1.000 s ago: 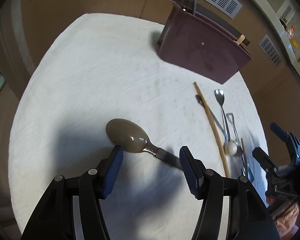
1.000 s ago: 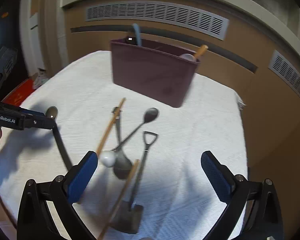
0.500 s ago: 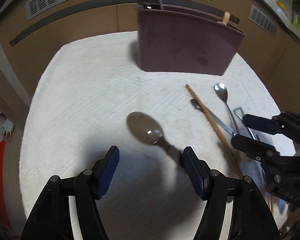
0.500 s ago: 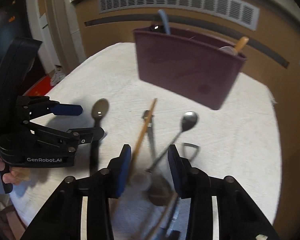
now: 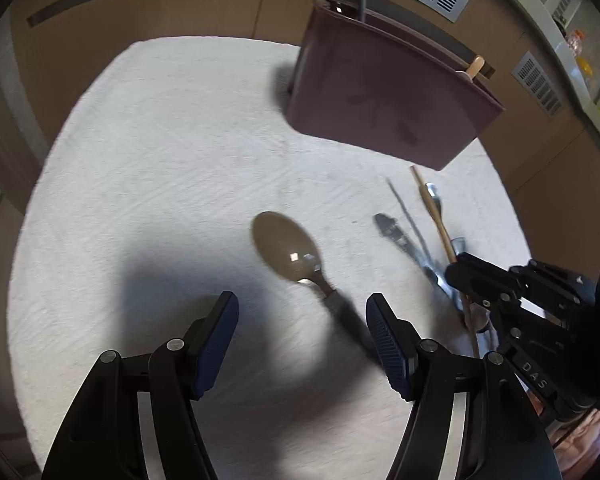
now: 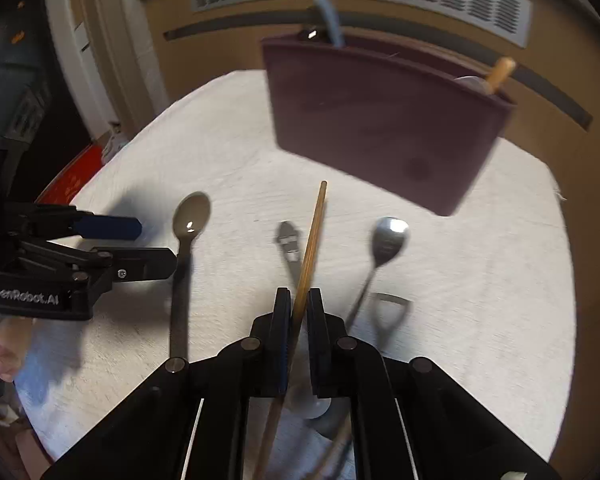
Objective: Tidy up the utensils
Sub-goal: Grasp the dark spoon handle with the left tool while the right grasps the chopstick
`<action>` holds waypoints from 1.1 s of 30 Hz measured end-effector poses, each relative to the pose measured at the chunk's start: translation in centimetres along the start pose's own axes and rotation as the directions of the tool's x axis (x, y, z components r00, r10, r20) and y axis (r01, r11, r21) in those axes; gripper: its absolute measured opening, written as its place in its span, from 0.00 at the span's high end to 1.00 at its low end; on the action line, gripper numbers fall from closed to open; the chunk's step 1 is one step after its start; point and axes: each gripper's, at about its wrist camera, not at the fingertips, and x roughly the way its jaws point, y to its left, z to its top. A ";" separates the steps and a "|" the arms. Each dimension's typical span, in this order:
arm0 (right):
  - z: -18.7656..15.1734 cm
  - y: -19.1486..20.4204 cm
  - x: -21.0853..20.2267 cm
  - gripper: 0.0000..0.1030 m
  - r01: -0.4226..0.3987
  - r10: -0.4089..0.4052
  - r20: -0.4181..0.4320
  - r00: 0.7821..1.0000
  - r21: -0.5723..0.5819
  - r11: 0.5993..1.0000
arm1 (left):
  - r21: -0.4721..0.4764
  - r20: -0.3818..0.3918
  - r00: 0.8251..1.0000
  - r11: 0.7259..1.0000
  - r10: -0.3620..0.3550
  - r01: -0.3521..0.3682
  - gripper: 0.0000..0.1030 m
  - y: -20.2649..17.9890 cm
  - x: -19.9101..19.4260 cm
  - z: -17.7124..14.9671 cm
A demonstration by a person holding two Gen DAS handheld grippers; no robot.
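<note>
Right wrist view shows the right hand-held gripper (image 6: pixel 299 304) pinching the long thin wooden stick (image 6: pixel 314 232) on the white table (image 6: pixel 480 280), probably for the dark red bin (image 6: pixel 380 120), while the left hand-held gripper (image 5: pixel 302 320) waits wide open over the big brown spoon (image 5: pixel 286 248).

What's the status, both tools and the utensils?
Right tool shut on wooden stick. Left tool open, over brown spoon. Other spoons crowd the stick.

Holder (image 6: pixel 380 128) set at the far side of the cloth (image 6: pixel 480 280), chopstick (image 6: pixel 312 240) laid just before it, large spoon (image 6: pixel 190 220) to the chopstick's left, small spoon (image 6: pixel 388 236) to its right.
</note>
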 end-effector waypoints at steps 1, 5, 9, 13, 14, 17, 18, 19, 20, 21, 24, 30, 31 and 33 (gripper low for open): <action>-0.2 -0.6 -0.6 0.94 0.008 -0.008 0.012 1.000 0.017 1.000 | 0.006 -0.001 1.000 1.000 -0.003 0.003 0.35 -0.4 0.4 0.5; -1.0 -2.8 -2.3 0.93 0.033 -0.036 0.039 0.999 0.079 0.996 | 0.071 -0.004 1.000 0.997 0.008 -0.007 0.36 -3.0 2.1 2.3; -1.9 -4.3 -2.2 0.93 0.067 -0.071 0.023 0.997 0.123 0.990 | 0.167 -0.005 1.000 0.986 0.006 -0.005 0.39 -6.2 3.5 2.8; -2.7 -5.7 -1.6 0.93 0.052 -0.052 -0.003 0.999 0.160 0.986 | 0.268 0.037 0.994 0.958 0.099 -0.106 0.48 -8.0 4.1 2.0; -2.8 -5.7 -1.4 0.93 0.054 -0.054 -0.007 0.999 0.164 0.985 | 0.283 0.044 0.993 0.952 0.111 -0.119 0.49 -8.1 4.1 1.9; -2.8 -5.9 -1.0 0.93 0.033 -0.031 -0.015 0.999 0.179 0.983 | 0.302 0.045 0.992 0.945 0.119 -0.127 0.52 -7.9 3.8 1.4; -2.8 -5.9 -0.9 0.93 0.027 -0.025 -0.016 1.000 0.184 0.983 | 0.309 0.042 0.992 0.943 0.119 -0.126 0.52 -7.8 3.7 1.3; -2.7 -5.8 -0.9 0.93 0.026 -0.023 -0.016 1.000 0.188 0.982 | 0.319 0.039 0.992 0.939 0.120 -0.126 0.52 -8.0 3.7 1.4; -2.7 -5.9 -0.9 0.93 0.024 -0.021 -0.017 1.000 0.191 0.981 | 0.331 0.037 0.992 0.935 0.120 -0.126 0.52 -8.0 3.5 1.1; -2.7 -5.9 -0.8 0.92 0.021 -0.018 -0.018 1.000 0.193 0.981 | 0.346 0.035 0.992 0.930 0.121 -0.126 0.52 -8.0 3.3 0.8; -2.9 -5.8 -1.0 0.92 0.017 -0.014 -0.018 1.000 0.193 0.981 | 0.399 0.039 0.991 0.907 0.131 -0.136 0.52 -7.2 2.3 -0.7; -2.8 -5.7 -1.0 0.91 0.022 -0.019 -0.017 1.000 0.191 0.981 | 0.435 0.048 0.986 0.885 0.161 -0.166 0.51 -5.0 1.0 -1.7; -2.7 -5.7 -1.0 0.90 0.023 -0.020 -0.018 1.000 0.191 0.981 | 0.425 0.044 0.986 0.890 0.162 -0.165 0.51 -4.6 1.0 -1.5; -2.5 -5.6 -0.8 0.90 0.033 -0.028 -0.029 0.999 0.193 0.981 | 0.385 0.022 0.988 0.911 0.151 -0.148 0.51 -3.8 0.9 -1.0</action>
